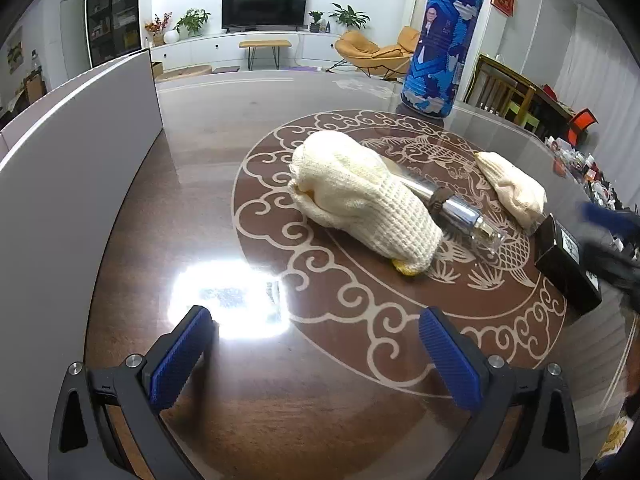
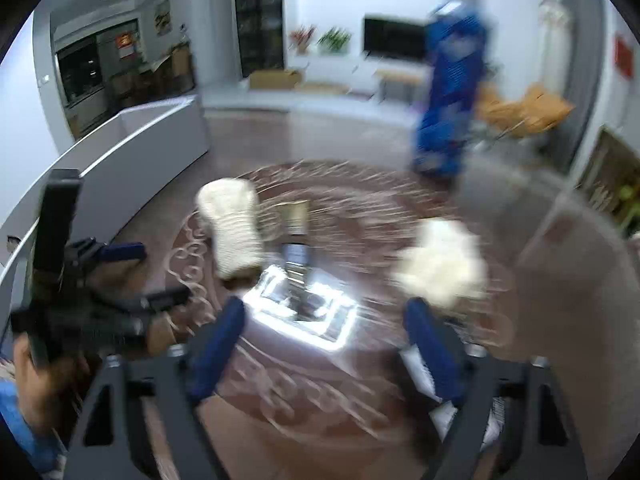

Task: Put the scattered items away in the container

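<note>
Well ahead of both spread, empty tongs (image 1: 314, 354) (image 2: 326, 344), knitted glove (image 1: 360, 196) over bottle (image 1: 460, 212).

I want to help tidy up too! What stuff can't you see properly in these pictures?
- Inside of the white container: left wrist view, its wall hides it.
- Part of the clear bottle: left wrist view, the big knitted glove covers it.
- Black box: left wrist view, label too small.
- Small glove: right wrist view, motion blur.
</note>
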Tool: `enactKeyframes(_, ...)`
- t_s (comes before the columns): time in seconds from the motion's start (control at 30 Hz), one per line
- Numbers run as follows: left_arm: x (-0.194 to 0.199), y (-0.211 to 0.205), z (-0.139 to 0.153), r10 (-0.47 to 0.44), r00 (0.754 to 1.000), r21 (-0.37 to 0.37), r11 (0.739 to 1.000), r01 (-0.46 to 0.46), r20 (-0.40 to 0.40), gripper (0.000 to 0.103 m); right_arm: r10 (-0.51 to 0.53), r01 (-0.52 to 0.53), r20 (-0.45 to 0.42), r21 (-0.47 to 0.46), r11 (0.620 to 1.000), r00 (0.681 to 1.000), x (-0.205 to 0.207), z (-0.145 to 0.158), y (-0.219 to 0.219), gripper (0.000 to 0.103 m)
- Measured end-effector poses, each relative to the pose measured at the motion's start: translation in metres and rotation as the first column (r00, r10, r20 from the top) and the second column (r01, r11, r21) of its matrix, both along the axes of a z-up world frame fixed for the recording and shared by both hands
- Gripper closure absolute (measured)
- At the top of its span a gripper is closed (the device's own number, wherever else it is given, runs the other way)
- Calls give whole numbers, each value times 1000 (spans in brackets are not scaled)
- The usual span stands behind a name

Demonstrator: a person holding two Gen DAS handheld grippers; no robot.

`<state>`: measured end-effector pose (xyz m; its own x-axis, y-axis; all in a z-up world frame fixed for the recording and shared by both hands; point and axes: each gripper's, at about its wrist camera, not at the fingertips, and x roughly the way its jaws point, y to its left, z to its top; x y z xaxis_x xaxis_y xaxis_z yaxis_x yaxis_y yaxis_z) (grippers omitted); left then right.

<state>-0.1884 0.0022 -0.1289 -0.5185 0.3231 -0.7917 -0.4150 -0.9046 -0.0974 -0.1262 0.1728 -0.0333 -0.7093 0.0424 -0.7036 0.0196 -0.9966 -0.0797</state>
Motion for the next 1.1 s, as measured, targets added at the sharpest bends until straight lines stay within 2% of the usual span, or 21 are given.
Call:
enactKeyframes(0.03, 1, 2, 0, -3, 1000, -7, 1000, 3, -1, 0, -26, 27, -23, 34, 999, 999, 21, 10, 9, 0)
enactKeyframes(0.1, 8, 5, -1, -11, 1000, -26, 1000, 11, -3, 0, -37, 38, -17, 61, 997, 999, 85, 30, 13, 0)
enactKeyframes(0.13, 12, 7, -1, -16, 1000, -37, 999, 16, -4, 0, -34, 33, 0, 70, 997, 999, 102, 29, 19, 0)
enactKeyframes(0.27, 28, 18, -4, -28, 999, -107, 994, 27, -16, 0, -30, 24, 89, 68, 997, 996, 139, 4, 44, 0)
enactKeyframes(0.33, 31, 17, -4, -19, 1000, -105, 994, 18, -13, 0, -36, 30, 109, 53, 998, 993, 146, -8, 52, 0)
enactKeyframes(0.43, 31, 18, -4, 0, 1000, -104, 995, -2, -12, 0, -57, 53, 138, 32, 998, 989, 140, -26, 63, 0)
enactKeyframes(0.63, 26, 23, -5, 55, 998, -105, 993, -56, -13, 0, -94, 107, 174, -63, 992, 980, 114, -22, 91, 0)
enactKeyframes(0.83, 14, 37, -5, 59, 998, -105, 993, -60, -12, 0, -51, 61, 173, -56, 997, 984, 82, -22, 94, 0)
enactKeyframes(1.1, 1, 45, -6, 62, 998, -103, 993, -63, -13, 0, -51, 60, 170, -52, 997, 984, 58, -17, 83, 0)
